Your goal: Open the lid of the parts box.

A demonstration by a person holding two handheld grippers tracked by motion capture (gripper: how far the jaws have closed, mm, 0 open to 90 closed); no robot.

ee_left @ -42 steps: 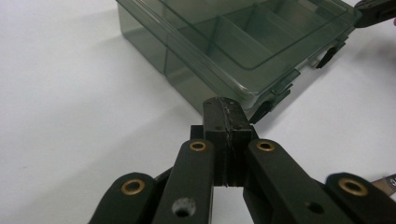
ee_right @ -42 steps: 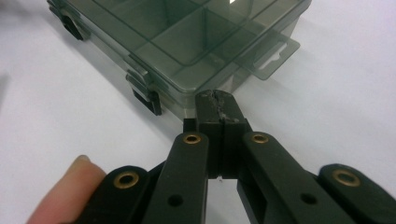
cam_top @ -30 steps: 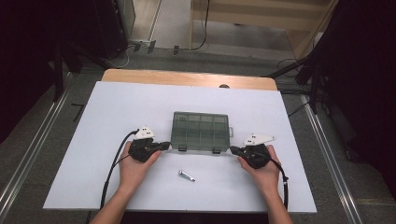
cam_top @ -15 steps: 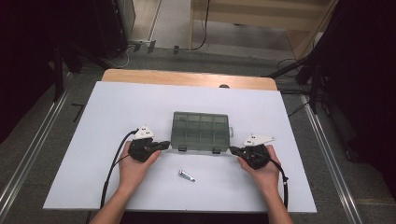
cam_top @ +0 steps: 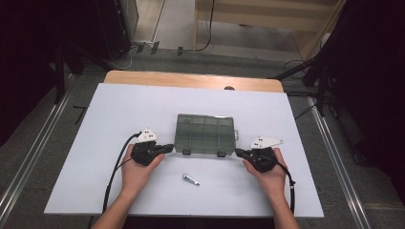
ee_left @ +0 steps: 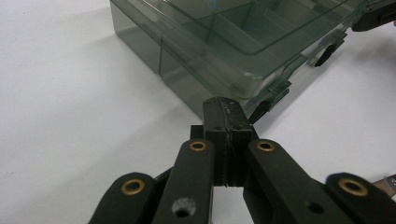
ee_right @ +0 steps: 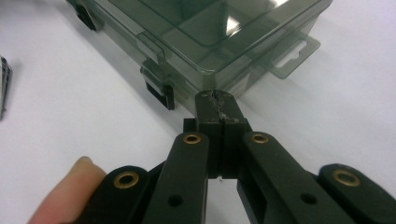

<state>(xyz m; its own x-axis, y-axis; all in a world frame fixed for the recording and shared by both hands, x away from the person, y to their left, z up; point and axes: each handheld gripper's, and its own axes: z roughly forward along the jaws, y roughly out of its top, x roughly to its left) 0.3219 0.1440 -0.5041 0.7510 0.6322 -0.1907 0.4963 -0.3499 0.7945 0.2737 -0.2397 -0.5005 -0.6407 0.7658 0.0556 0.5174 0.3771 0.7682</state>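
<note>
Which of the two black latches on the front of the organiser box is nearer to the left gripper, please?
The latch at the front-left corner of the organiser box; the shut left gripper sits beside it, while the other latch lies toward the right gripper.

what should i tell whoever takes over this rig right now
Left gripper: shut, empty, tip at the near left corner of the box.
Right gripper: shut, empty, tip at the box's near right corner.
Box: smoky clear plastic with compartments, mid table, lid down; whether its two front latches are fastened is not clear.
Small metal piece: loose on the table, in front of the box, between the hands.
Done: nothing visible yet.
Left: probably open the box and deal with the metal piece.
</note>
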